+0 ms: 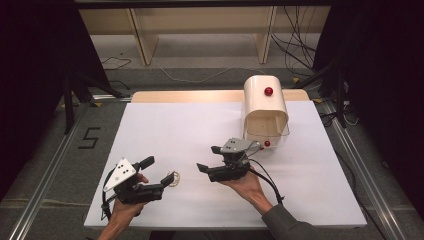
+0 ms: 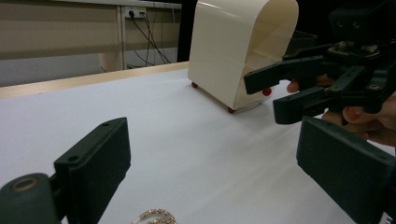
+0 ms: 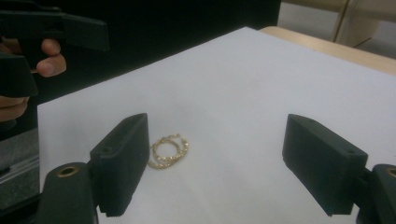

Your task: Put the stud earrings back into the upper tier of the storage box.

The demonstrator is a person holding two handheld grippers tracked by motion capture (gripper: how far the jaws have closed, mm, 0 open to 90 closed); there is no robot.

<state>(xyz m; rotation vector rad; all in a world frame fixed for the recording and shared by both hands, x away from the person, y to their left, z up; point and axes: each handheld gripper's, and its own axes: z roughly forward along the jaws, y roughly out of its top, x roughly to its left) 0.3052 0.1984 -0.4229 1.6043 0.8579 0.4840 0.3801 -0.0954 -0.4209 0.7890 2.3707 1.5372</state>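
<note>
Reaching for the gold bracelets [image 1: 173, 179] looks like the step in hand: they lie on the white table [image 1: 200, 135] just ahead of the left gripper [image 1: 156, 176], whose jaws stand spread wide, holding nothing. The right gripper [image 1: 209, 159], also spread and empty, hovers beyond them, aimed their way. To do it well, lower one jaw on either side of the rings and close gently so they don't skate on the smooth sheet. In the left gripper view the bracelets [image 2: 154, 217] are cut off at the bottom edge; they seem two linked bangles [image 3: 168, 150], though the detail is soft. The cream box [image 1: 265, 107] with red knobs stands well behind the right gripper.
</note>
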